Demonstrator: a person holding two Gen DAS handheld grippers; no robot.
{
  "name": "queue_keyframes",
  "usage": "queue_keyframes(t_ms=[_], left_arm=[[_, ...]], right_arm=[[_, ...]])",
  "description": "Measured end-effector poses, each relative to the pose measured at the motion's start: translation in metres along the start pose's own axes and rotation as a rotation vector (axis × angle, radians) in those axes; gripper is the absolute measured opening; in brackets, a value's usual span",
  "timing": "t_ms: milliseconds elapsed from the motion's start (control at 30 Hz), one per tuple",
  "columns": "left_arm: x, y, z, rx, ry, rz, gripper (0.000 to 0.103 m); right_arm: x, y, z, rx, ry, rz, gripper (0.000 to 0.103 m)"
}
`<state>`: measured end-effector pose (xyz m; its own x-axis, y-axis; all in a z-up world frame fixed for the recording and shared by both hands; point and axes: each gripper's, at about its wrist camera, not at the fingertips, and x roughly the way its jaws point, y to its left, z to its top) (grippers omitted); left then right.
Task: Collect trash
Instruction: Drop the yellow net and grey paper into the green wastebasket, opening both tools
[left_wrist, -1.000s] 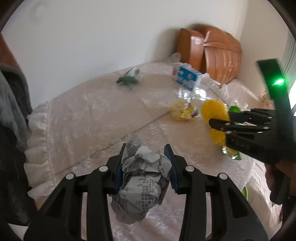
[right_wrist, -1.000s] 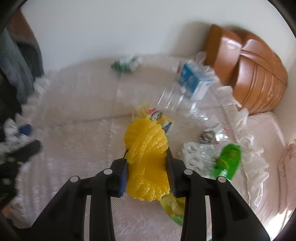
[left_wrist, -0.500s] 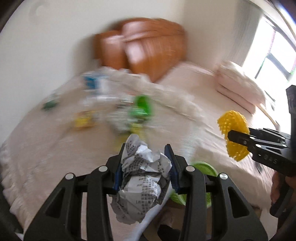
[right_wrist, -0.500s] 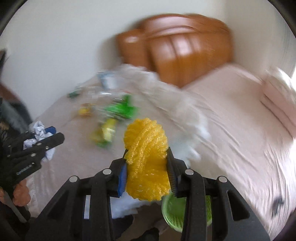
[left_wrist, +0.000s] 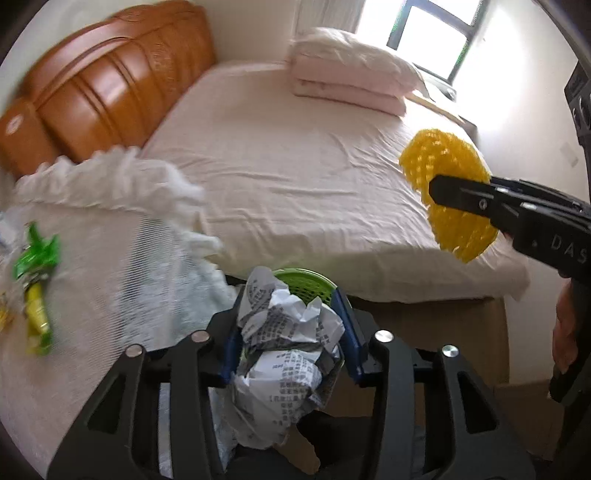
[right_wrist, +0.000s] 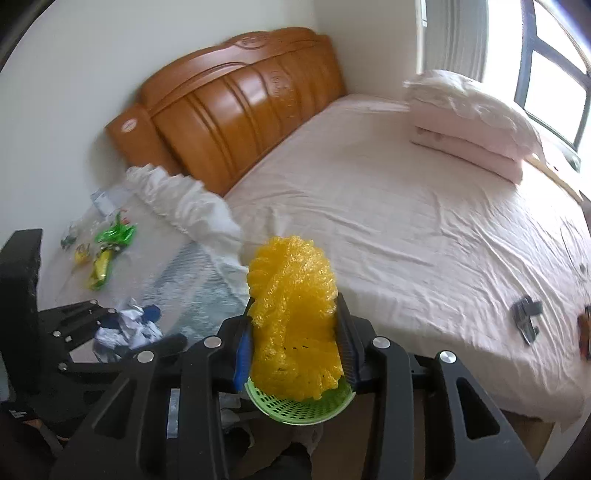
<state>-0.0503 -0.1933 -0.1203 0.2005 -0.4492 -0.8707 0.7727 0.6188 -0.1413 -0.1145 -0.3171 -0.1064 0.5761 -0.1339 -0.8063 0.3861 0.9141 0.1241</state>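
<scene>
The crumpled printed paper (left_wrist: 284, 354) sits between the blue pads of the left gripper (left_wrist: 288, 332), whose jaws have just been opening; its right pad now stands off the paper, so the hold is released. Directly under it is the green basket (left_wrist: 310, 284), at the foot of the bed (left_wrist: 295, 177). The right gripper (right_wrist: 295, 332) is clamped on the yellow bubble wrap (right_wrist: 291, 295), over the same basket. A second ago both grippers were above the table (left_wrist: 92, 277) with its wrappers; now the table lies to the left.
</scene>
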Motion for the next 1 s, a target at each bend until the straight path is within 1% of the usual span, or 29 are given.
queue_keyframes(t_ms=[33,100,167,200,400,500,600,700,800,867,933,1000], left_arm=[[0.005,-0.005,0.002,0.008,0.01,-0.007,0.057],[0.012,-0.012,0.003,0.013,0.018,-0.008,0.087],[0.012,-0.018,0.005,0.014,-0.009,0.011,0.095],[0.008,-0.021,0.006,0.014,-0.033,0.024,0.095],[-0.006,-0.015,0.01,-0.027,-0.098,0.064,0.095],[-0.019,-0.006,0.009,-0.052,-0.128,0.086,0.095],[-0.032,0.007,0.007,-0.081,-0.151,0.128,0.095],[-0.045,0.022,0.003,-0.126,-0.164,0.149,0.095],[-0.056,0.039,-0.003,-0.18,-0.175,0.16,0.095],[-0.061,0.049,-0.006,-0.206,-0.179,0.172,0.095],[-0.065,0.06,-0.01,-0.23,-0.182,0.192,0.095],[-0.071,0.07,-0.016,-0.249,-0.185,0.207,0.095]], right_arm=[[0.0,-0.007,-0.001,0.01,0.003,0.0,0.04],[0.002,-0.021,-0.005,0.03,0.013,0.005,0.041],[0.002,-0.03,-0.006,0.034,0.019,0.005,0.041],[0.003,-0.033,-0.006,0.034,0.021,0.005,0.041],[0.013,-0.042,-0.005,0.026,0.041,0.02,0.043],[0.02,-0.039,-0.003,0.017,0.052,0.027,0.043],[0.03,-0.032,-0.003,-0.005,0.072,0.033,0.044],[0.047,-0.018,-0.007,-0.035,0.109,0.045,0.045],[0.071,-0.001,-0.018,-0.067,0.167,0.053,0.058],[0.087,0.01,-0.028,-0.082,0.203,0.041,0.083],[0.103,0.02,-0.037,-0.084,0.238,0.015,0.096],[0.116,0.027,-0.042,-0.081,0.282,0.005,0.097]])
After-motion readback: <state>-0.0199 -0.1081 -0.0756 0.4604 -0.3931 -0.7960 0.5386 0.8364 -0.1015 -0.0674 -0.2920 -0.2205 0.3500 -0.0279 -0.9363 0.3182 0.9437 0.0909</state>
